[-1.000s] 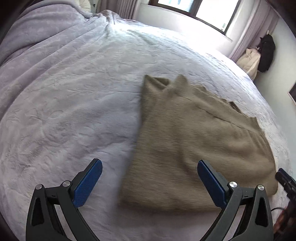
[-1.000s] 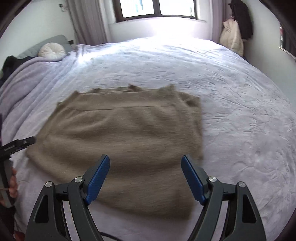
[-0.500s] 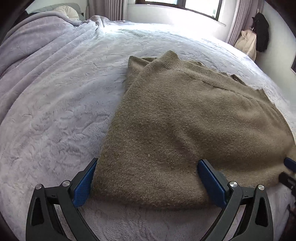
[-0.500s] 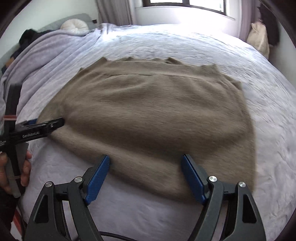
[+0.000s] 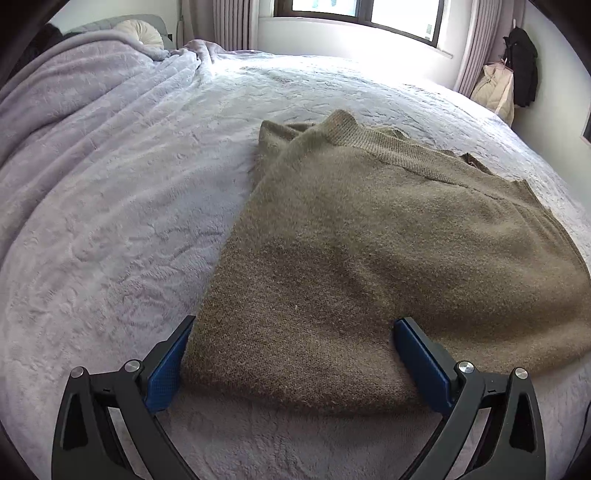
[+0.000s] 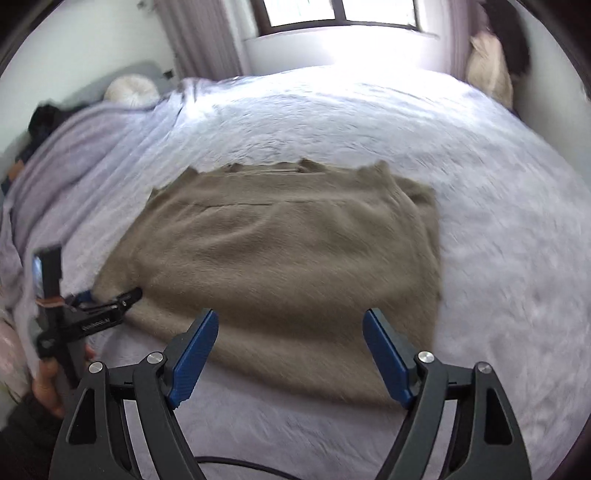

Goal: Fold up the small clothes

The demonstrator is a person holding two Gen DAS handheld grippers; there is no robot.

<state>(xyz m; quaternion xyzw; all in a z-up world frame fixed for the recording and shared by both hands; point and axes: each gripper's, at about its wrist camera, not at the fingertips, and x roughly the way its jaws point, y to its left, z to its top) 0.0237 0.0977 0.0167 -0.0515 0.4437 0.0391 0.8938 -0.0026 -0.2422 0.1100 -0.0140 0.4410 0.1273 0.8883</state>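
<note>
A brown knitted sweater (image 5: 388, 251) lies folded flat on the lilac bed cover (image 5: 110, 221), ribbed hem at its far side. My left gripper (image 5: 295, 365) is open wide and low over the sweater's near left corner. Its left pad sits against the sweater's side edge and its right pad rests on top of the knit. In the right wrist view the sweater (image 6: 288, 258) is blurred. My right gripper (image 6: 290, 332) stands open above the sweater's near edge, with nothing pinched. At the sweater's left corner the left gripper (image 6: 107, 295) shows, held by a hand (image 6: 48, 384).
A rumpled lilac blanket (image 5: 74, 92) and a round cushion (image 5: 142, 31) lie at the bed's far left. A window (image 5: 362, 11) with curtains is behind. Coats (image 5: 517, 70) hang at the far right. A black cable (image 6: 236, 463) runs under the right gripper.
My left gripper came forward and down until its fingers straddle the sweater's near left corner. The right gripper moved in over the near edge, then drew back a little.
</note>
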